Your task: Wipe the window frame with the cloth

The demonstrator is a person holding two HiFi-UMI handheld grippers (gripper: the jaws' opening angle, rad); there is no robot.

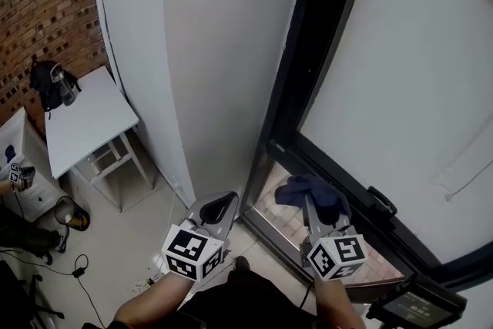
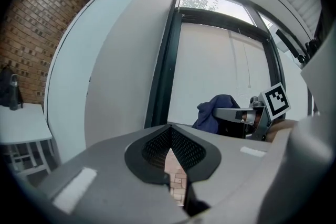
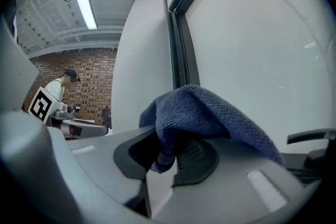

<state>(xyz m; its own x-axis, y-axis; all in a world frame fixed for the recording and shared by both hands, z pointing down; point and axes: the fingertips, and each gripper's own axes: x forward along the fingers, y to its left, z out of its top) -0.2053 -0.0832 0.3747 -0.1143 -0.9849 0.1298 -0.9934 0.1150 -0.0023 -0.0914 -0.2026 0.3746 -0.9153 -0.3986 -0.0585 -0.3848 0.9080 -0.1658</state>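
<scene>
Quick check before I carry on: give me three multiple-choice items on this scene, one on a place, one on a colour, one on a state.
1. Where does the white table stand?
A. Left of the window frame, by the brick wall
B. Right of the frame
C. Under the glass

2. What colour is the cloth?
A. White
B. Dark blue
C. Red

3. How is the left tool?
A. Shut on the cloth
B. Wide open
C. Shut and empty

Answers:
1 A: the head view shows it at the left, against the brick.
2 B: both gripper views show it as dark blue.
3 C: its jaws meet with nothing between them, while the right tool grips the cloth.
</scene>
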